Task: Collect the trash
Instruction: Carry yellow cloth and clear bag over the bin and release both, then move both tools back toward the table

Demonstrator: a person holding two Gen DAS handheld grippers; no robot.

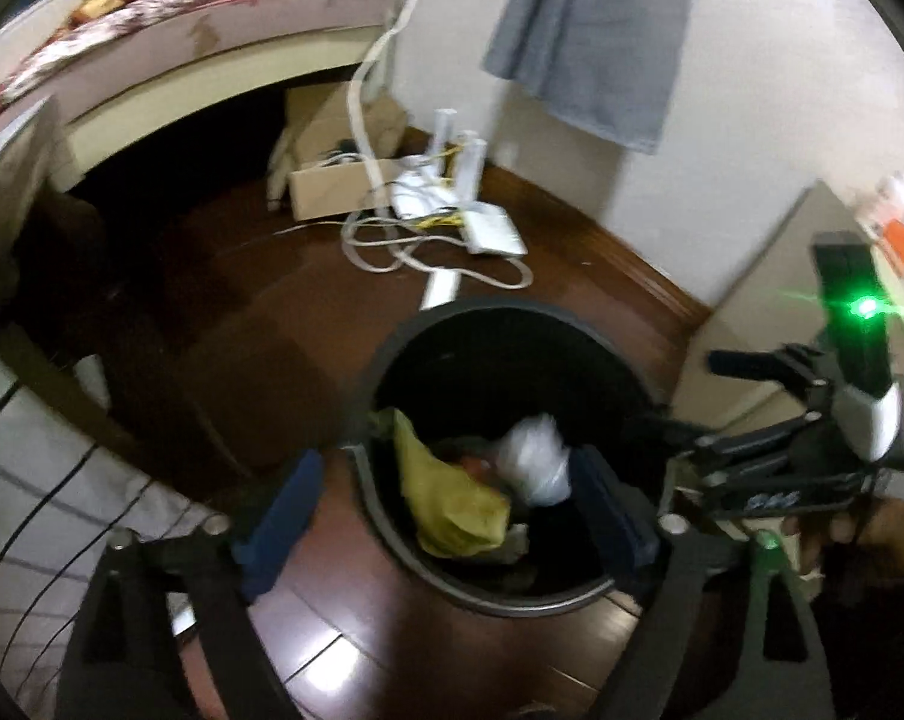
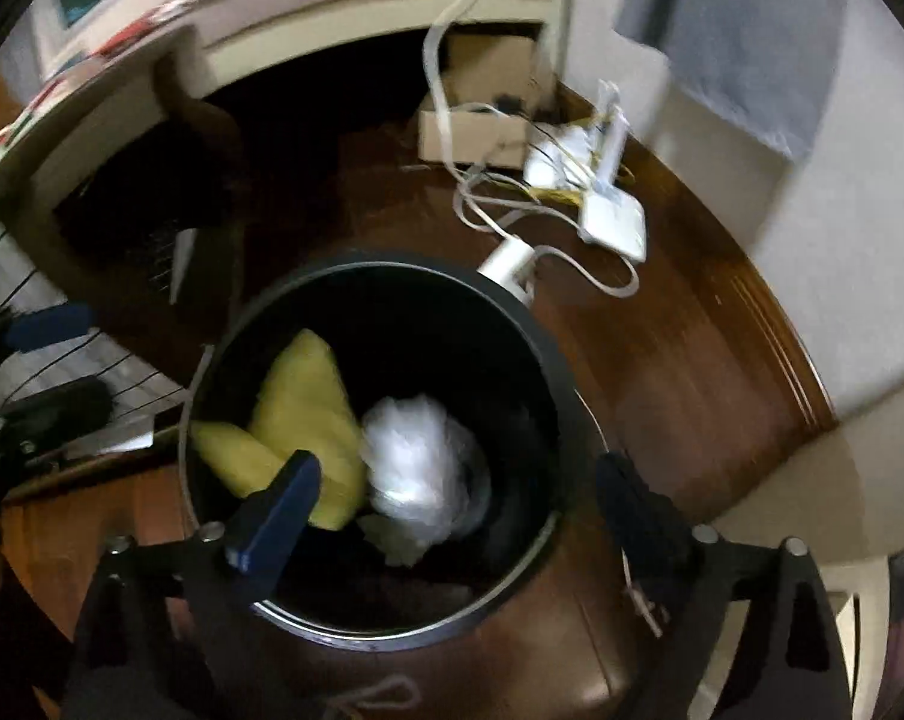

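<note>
Dark wooden floor (image 1: 284,324), white walls. Black trash bin (image 2: 548,372) stands on it, holding a yellow bag (image 2: 308,414) and a white bag (image 2: 422,462). Left gripper (image 1: 452,516) and right gripper (image 2: 452,510) both spread, empty, above the bin. Only the left view shows a grey cloth (image 1: 590,36) hanging.

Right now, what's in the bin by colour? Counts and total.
Inside the black bin, as far as shows:
Yellow bag: 1
White bag: 1
Total: 2. Darker scraps beneath are too dim to count.
</note>
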